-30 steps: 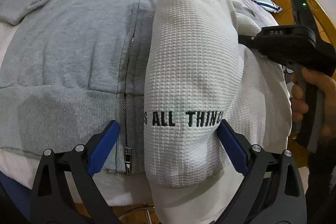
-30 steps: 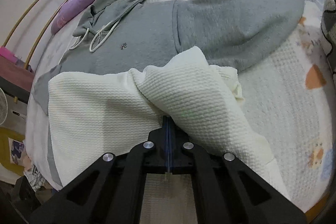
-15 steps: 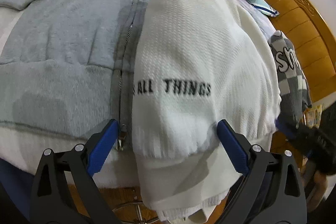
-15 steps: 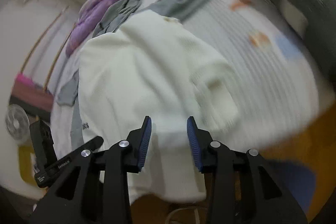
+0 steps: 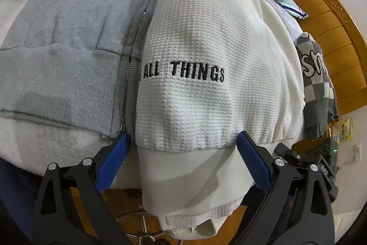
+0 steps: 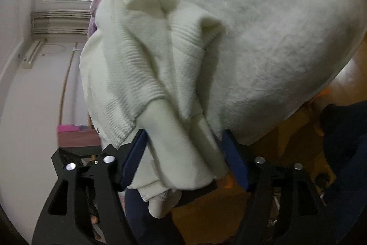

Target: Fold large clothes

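At the bed's point(image 5: 45, 144) near edge, the white waffle-knit sweater point(image 5: 206, 43) hangs between both sets of jaws, lying half over a grey zip hoodie point(image 5: 68, 38). It is folded, lettered "ALL THINGS". The left gripper point(image 5: 182, 148) is spread, gripping nothing; the right gripper point(image 6: 183, 144), its jaws just opening, straddles the bunched hem unpinched.

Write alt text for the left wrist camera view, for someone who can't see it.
A folded white waffle-knit sweater embroidered "ALL THINGS" lies on a grey zip-up hoodie on a bed, its hem hanging over the edge. The left gripper has its blue-padded jaws open on either side of the hem.
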Demonstrator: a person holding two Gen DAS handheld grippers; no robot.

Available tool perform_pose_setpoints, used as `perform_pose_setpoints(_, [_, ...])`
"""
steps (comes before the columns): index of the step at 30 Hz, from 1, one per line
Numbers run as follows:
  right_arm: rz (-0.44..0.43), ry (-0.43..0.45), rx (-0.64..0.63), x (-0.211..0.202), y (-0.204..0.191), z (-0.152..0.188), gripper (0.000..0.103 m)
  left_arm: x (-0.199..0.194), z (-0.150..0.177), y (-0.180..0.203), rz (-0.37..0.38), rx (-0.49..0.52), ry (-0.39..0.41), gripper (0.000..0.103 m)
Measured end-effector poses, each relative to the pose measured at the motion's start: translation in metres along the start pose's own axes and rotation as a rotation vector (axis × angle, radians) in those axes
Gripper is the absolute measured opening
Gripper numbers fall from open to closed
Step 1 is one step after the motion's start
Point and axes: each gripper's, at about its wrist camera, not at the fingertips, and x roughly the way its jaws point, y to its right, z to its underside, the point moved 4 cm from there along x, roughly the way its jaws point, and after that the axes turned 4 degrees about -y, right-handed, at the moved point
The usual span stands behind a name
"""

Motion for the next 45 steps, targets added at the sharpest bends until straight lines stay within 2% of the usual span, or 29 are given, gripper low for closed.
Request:
perform_pose_setpoints(2, [-0.095,-0.038,0.071,0.001,0.007,0.002,0.067,0.001,-0.001,0.001,-0.002,-0.003,-0.004,0.093])
perform_pose_setpoints(4, [-0.093,-0.052,0.026,-0.004,-0.004,0.007,0.052,0.0,0.0,0.003,-0.005,-0.002,-0.004,0.093])
perform_pose_setpoints(6, [-0.143,-0.064,-0.023,-0.008,-0.022,0.012,0.048,0.001,-0.002,0.004,-0.006,-0.007,-0.006,0.093])
perform_pose_setpoints(9, [-0.169,-0.051,-0.091,-0.008,-0.037,0.008,0.048,0.001,-0.004,0.002,0.018,-0.032,-0.01,0.093])
perform_pose_setpoints(15, [-0.17,0.021,0.008,0.007,-0.023,-0.012,0.054,0.003,-0.007,-0.006,0.05,-0.069,-0.021,0.094])
perform_pose_setpoints(18, [-0.146,0.032,0.009,0.009,-0.025,-0.015,0.056,0.005,-0.007,-0.01,0.057,-0.081,-0.026,0.094])
perform_pose_setpoints(21, [-0.124,0.047,-0.005,0.003,-0.037,-0.011,0.035,0.004,-0.007,-0.014,0.064,-0.082,-0.028,0.094])
perform_pose_setpoints(23, [-0.125,0.06,-0.03,-0.006,-0.052,-0.006,0.028,0.001,-0.007,-0.016,0.072,-0.078,-0.024,0.092])
perform_pose_setpoints(24, [-0.12,0.064,-0.043,-0.009,-0.059,-0.004,0.027,-0.001,-0.007,-0.015,0.078,-0.071,-0.017,0.081])
perform_pose_setpoints(25, [-0.109,0.073,-0.064,-0.012,-0.068,-0.003,0.026,-0.004,-0.007,-0.014,0.086,-0.062,-0.014,0.08])
perform_pose_setpoints(30, [0.036,0.135,-0.238,-0.026,-0.122,0.001,0.025,-0.02,-0.008,-0.011,0.159,-0.067,0.009,0.053])
perform_pose_setpoints(33, [0.102,0.161,-0.326,-0.03,-0.146,0.0,0.025,-0.028,-0.01,-0.006,0.21,-0.062,0.023,0.045])
perform_pose_setpoints(38, [0.166,0.209,-0.473,-0.037,-0.195,-0.003,0.024,-0.05,-0.015,0.005,0.275,-0.052,0.099,0.041])
perform_pose_setpoints(45, [0.22,0.306,-0.663,-0.063,-0.247,-0.022,0.023,-0.099,-0.039,0.048,0.341,-0.006,0.235,0.038])
